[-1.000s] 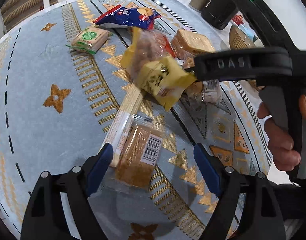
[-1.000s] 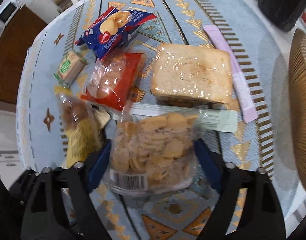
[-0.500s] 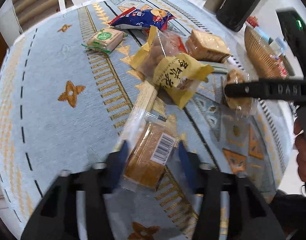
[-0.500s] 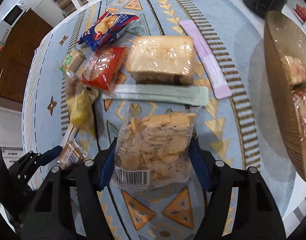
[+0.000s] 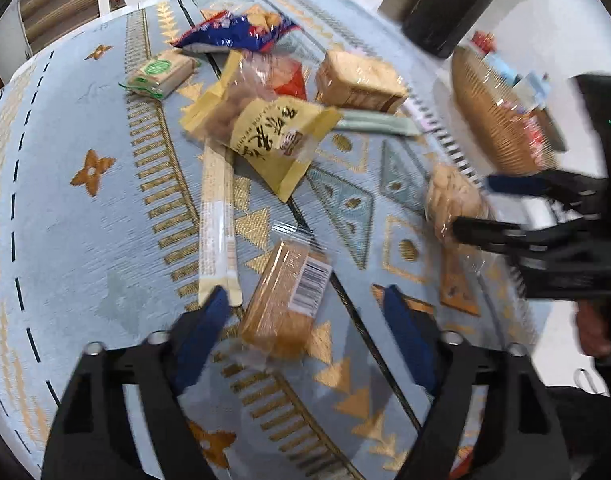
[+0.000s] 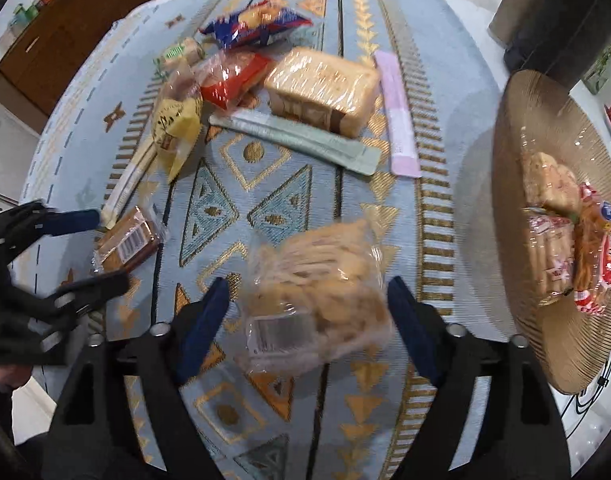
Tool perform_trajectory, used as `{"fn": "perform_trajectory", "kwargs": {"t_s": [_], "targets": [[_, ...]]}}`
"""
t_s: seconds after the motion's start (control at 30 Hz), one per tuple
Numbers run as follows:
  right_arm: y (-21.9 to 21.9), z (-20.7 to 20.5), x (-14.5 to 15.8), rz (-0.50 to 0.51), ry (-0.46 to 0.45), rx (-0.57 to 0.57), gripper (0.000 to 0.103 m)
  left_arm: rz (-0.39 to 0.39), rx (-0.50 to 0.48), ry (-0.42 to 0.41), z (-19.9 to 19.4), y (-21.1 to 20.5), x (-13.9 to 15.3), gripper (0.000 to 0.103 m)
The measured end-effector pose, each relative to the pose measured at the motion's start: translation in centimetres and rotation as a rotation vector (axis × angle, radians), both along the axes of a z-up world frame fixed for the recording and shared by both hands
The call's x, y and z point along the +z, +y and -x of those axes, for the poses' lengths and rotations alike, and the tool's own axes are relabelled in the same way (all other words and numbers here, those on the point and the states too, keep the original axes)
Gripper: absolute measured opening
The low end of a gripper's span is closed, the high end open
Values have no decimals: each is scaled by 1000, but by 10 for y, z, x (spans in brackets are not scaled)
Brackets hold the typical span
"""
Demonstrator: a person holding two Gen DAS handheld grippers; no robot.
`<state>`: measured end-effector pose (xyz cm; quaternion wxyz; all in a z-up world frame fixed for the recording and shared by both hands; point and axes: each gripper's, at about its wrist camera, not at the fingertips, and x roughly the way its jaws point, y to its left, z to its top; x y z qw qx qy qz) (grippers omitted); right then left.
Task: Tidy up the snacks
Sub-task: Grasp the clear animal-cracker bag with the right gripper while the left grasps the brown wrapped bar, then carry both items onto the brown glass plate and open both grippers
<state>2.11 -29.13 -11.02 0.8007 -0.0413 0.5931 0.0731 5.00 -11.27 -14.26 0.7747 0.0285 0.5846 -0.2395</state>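
A clear bag of crackers is seen loose between the spread jaws of the right gripper, short of the woven tray; the left gripper, also released, straddles a wrapped cake, which could be nudged off-line

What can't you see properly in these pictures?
- Right gripper: whether it still grips the cracker bag; motion blur in the right wrist view hides the contact.
- Barcode label on that bag: smeared, unreadable.
- Snacks in the woven basket: cut off by the right edge.
- Small brown cake pack: its near end is blurred in the left wrist view.
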Motion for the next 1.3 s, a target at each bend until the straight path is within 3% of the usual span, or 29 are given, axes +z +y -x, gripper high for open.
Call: {"fn": "perform_trajectory", "kwargs": {"t_s": [0.17, 0.2, 0.23, 0.27, 0.43, 0.57, 0.73, 0.83, 0.93, 1.03, 1.1, 1.2, 1.3], "targets": [[-18, 4, 7, -108, 18, -57, 91, -108, -59, -46, 4, -20, -9, 65], [-23, 5, 6, -138, 37, -80, 93, -143, -64, -60, 6, -22, -9, 58], [-27, 5, 4, -167, 59, -100, 93, -179, -62, -78, 7, -24, -9, 43], [-31, 8, 1, -211, 90, -127, 93, -212, -57, -96, 7, -24, -9, 39], [-44, 15, -15, -407, 221, -284, 94, -146, -9, -72, 5, -12, -3, 35], [-55, 5, -26, -484, 265, -437, 94, -2, 31, -42, 6, -3, 8, 35], [-58, -13, -32, -462, 268, -559, 94, 25, 53, -49, 13, -4, 17, 35], [-48, -19, -37, -422, 267, -564, 94, 34, 59, -58, 16, -2, 24, 35], [-34, -27, -39, -316, 243, -529, 90, 42, 62, -70, 19, -4, 30, 35], [-23, -26, -39, -234, 219, -489, 80, 49, 55, -78, 19, -9, 34, 35], [-18, -23, -38, -174, 197, -443, 66, 54, 56, -83, 19, -10, 38, 35], [-13, -17, -33, -157, 172, -385, 57, 63, 56, -94, 18, -12, 43, 35], [-15, -11, -24, -242, 169, -353, 56, 62, 51, -111, 19, -17, 52, 35]]}}
